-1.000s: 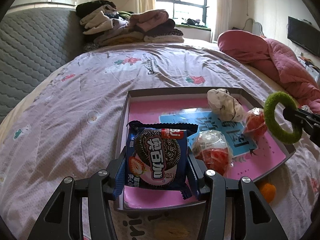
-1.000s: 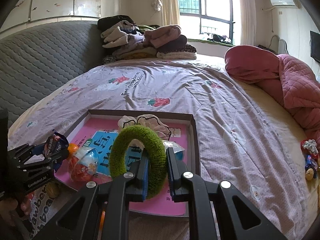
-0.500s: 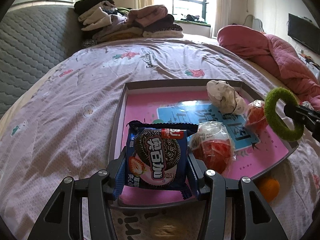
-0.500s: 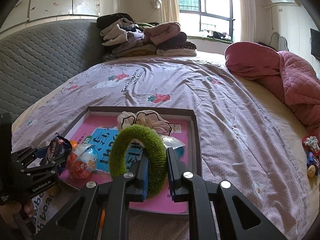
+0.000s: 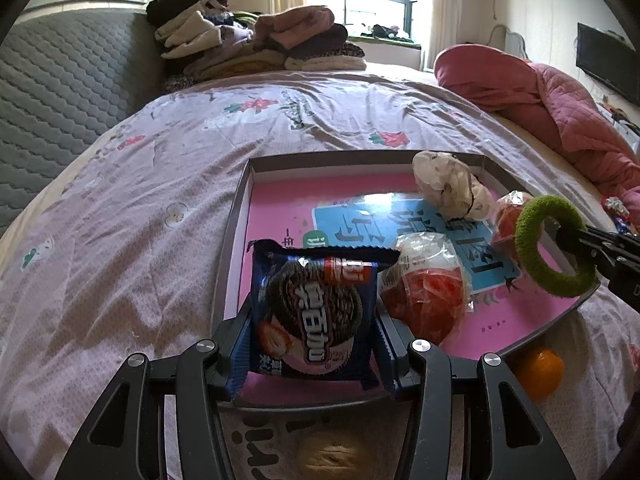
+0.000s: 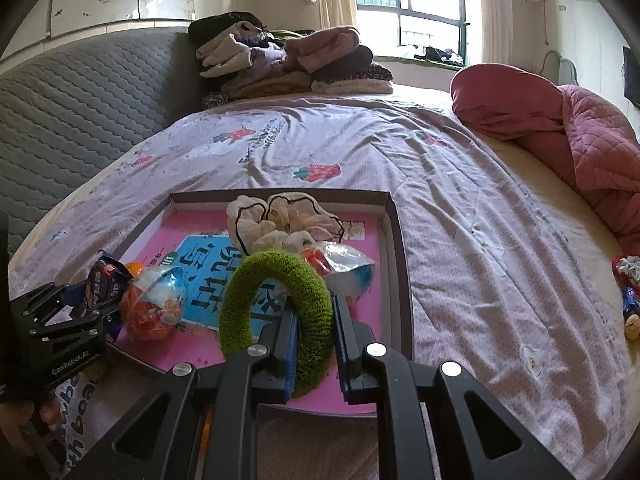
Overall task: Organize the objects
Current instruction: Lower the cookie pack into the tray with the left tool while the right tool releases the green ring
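My left gripper (image 5: 316,344) is shut on a dark blue cookie packet (image 5: 316,308), held upright over the near left corner of a shallow tray (image 5: 236,216) with a pink printed floor. My right gripper (image 6: 314,344) is shut on a fuzzy green ring (image 6: 276,312), which hangs over the tray's near right part; the same green ring (image 5: 554,240) shows at the right of the left wrist view. In the tray lie a cream scrunchie (image 5: 452,188), a wrapped red snack (image 5: 428,292) and a second small wrapped snack (image 5: 510,216).
The tray rests on a bed with a lilac printed sheet (image 5: 140,240). An orange fruit (image 5: 538,368) lies just outside the tray's near edge. Folded clothes (image 5: 256,40) are stacked at the headboard; a pink quilt (image 5: 540,104) is bunched at the right. Small trinkets (image 6: 630,296) lie far right.
Both views have tipped slightly, so the tray sits a bit lower in frame. Both grips are unchanged.
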`<state>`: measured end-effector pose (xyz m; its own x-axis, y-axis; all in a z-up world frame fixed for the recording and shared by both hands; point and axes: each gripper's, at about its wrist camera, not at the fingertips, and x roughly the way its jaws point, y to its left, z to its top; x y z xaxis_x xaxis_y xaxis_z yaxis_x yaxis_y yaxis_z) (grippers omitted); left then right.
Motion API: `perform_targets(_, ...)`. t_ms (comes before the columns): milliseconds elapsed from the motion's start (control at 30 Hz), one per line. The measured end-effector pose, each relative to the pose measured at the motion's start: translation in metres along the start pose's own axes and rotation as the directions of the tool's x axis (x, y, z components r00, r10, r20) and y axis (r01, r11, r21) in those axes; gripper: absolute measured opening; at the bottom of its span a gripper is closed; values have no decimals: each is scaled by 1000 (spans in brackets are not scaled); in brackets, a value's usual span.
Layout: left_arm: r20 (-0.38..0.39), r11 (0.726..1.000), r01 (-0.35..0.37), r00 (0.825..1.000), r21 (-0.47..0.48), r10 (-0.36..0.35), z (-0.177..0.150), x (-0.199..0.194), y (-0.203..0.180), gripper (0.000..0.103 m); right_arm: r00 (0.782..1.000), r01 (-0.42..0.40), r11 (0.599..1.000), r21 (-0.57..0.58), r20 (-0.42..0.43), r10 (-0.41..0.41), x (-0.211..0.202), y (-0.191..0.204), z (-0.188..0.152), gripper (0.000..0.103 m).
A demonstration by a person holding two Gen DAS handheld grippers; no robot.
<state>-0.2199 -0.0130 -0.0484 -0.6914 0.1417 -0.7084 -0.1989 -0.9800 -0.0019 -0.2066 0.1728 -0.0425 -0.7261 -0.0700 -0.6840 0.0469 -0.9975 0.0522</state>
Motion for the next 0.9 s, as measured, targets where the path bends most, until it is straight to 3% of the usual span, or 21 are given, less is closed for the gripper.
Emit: perform_targets(900, -9, 1000, -3, 1000, 14, 3, -3, 2, -3, 53, 997, 42, 999, -34, -68, -44, 16, 1, -14, 17)
